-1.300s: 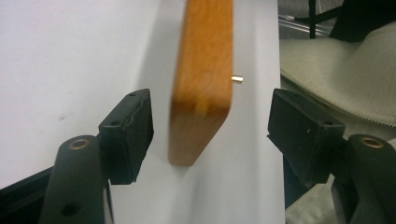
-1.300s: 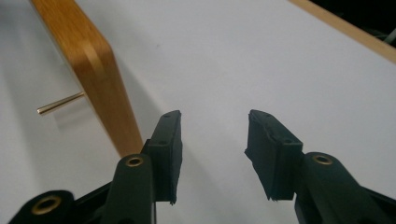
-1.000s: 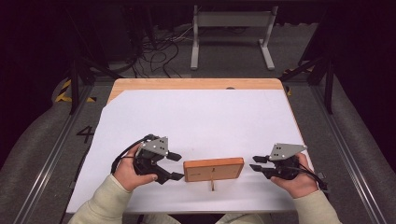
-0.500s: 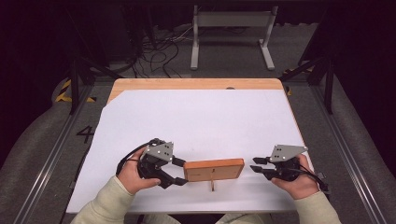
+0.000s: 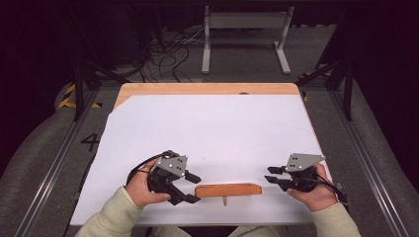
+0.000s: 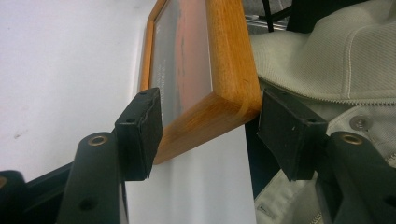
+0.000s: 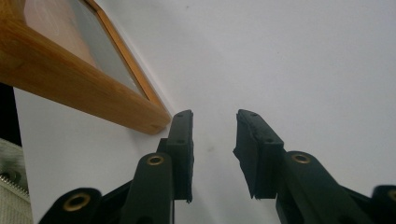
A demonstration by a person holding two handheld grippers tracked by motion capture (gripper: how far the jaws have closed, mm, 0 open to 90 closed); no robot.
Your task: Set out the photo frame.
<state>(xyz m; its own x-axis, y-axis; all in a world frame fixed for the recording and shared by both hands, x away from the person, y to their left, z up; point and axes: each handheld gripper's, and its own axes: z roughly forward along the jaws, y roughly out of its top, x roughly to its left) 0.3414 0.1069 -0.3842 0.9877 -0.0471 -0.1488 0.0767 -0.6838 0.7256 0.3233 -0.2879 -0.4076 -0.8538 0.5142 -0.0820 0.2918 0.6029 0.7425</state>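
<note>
A wooden picture frame [image 5: 230, 189] stands near the table's front edge, seen almost edge-on, with a small peg under it. My left gripper [image 5: 195, 188] is at its left end. In the left gripper view the frame's corner [image 6: 229, 70] sits between the two pads, which have just closed in and touch it on both sides. My right gripper [image 5: 270, 176] rests just off the frame's right end, jaws apart. In the right gripper view my right gripper [image 7: 215, 140] has only white sheet between its pads, and the frame [image 7: 70, 79] lies to the left.
A white sheet [image 5: 212, 133] covers most of the wooden table [image 5: 207, 89]. Beyond the far edge stand a metal stand [image 5: 244, 22] and loose cables [image 5: 168, 54] on the floor. The person's pale sleeves come in at the bottom.
My left gripper moved right onto the frame's left end. The frame has tipped and now shows as a thin strip instead of a broad face. The right gripper has stayed put.
</note>
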